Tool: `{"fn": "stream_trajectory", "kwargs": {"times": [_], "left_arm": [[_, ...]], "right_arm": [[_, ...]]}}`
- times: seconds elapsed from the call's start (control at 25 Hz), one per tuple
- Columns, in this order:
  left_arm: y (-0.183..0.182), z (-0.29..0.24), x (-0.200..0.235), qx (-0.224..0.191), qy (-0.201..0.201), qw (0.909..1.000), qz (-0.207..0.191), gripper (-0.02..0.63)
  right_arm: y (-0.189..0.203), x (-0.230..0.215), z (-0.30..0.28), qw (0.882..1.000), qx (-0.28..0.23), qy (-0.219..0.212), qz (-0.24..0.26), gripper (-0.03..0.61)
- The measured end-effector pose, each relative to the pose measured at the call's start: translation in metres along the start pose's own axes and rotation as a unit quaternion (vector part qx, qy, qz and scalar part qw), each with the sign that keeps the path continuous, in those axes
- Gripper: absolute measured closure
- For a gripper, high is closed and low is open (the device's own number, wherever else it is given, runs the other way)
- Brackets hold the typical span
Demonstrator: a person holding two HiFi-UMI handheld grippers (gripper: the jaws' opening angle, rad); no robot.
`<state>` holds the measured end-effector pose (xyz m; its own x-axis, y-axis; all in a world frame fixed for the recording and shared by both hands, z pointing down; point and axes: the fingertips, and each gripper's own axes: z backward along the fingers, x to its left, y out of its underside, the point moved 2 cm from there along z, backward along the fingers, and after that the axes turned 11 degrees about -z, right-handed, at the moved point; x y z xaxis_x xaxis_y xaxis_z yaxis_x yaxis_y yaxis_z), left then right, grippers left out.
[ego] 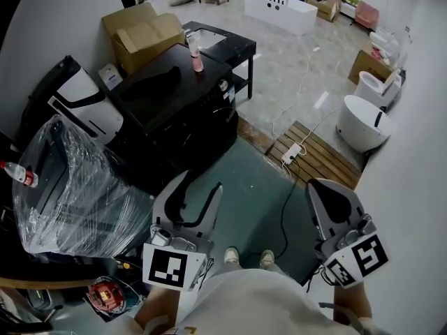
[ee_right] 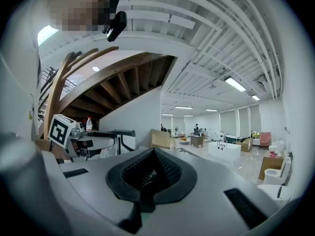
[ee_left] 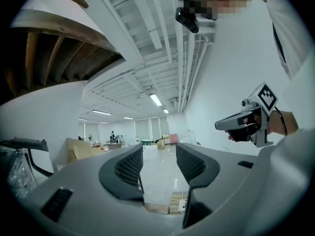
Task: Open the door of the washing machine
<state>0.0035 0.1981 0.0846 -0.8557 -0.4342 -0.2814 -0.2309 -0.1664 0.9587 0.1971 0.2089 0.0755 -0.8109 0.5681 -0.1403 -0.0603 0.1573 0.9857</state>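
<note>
Open cardboard box (ego: 143, 32), bottle (ego: 196, 52) on washing machine (ego: 171, 107)

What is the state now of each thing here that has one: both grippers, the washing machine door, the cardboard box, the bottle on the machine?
Left gripper: jaws apart, nothing between them.
Right gripper: jaws together, empty.
Washing machine: door not swung out, seems shut.
Box: flaps open.
Bottle: upright on the machine.
</note>
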Motion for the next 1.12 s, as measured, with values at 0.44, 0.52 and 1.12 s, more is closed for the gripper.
{"fn": "stream_trajectory", "kwargs": {"times": [0.44, 0.52, 1.12], "left_arm": [[0.021, 0.020, 0.054, -0.002, 0.000, 1.0000, 0.004, 0.371], [0.026, 0.022, 0.063, -0.005, 0.001, 0.9999, -0.014, 0.371], [0.058, -0.047, 0.068, 0.030, 0.004, 0.9988, -0.040, 0.371]], "right_arm": [[0.010, 0.036, -0.036, 1.000, 0.007, 0.014, -0.005, 0.551], [0.014, 0.041, -0.038, 1.000, 0.009, 0.017, -0.008, 0.551], [0.020, -0.024, -0.079, 0.999, 0.007, 0.012, -0.030, 0.551]]}}
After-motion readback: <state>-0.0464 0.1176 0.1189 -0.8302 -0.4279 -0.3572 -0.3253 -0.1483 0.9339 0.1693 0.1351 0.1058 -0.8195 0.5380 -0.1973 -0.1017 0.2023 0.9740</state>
